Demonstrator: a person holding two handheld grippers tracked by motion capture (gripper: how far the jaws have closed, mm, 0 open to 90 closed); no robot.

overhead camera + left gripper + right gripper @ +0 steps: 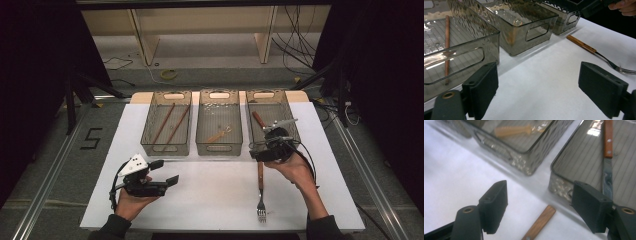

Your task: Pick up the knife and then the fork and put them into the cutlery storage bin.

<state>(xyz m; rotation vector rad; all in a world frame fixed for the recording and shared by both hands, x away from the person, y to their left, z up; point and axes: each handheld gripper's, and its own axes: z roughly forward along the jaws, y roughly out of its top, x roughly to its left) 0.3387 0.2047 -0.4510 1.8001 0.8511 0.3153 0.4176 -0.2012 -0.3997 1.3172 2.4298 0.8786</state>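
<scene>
From the high view, the left gripper (167, 172) rests low over the white table (210, 200) near its front left, jaws spread wide and holding nothing. The right gripper (257, 152) hangs at the front edge of the right bin (295, 131), above the top of the fork (260, 192), which lies on the table with its wooden handle toward the bins and its tines toward the person. Three smoky bins stand in a row: the left bin (146, 134) holds two chopsticks (163, 122), the middle bin (201, 135) a small pale-handled piece, perhaps another fork.

In the left gripper view, the left gripper (537, 86) has its jaws wide apart over bare table. The fork (599, 53) lies ahead to the right, well apart from them.

In the right gripper view, the right gripper (539, 206) is open wide, with the end of the fork's handle (540, 221) lying between the jaws, untouched. A knife (608, 157) with a wooden handle lies in the right bin (557, 185) just beyond.
</scene>
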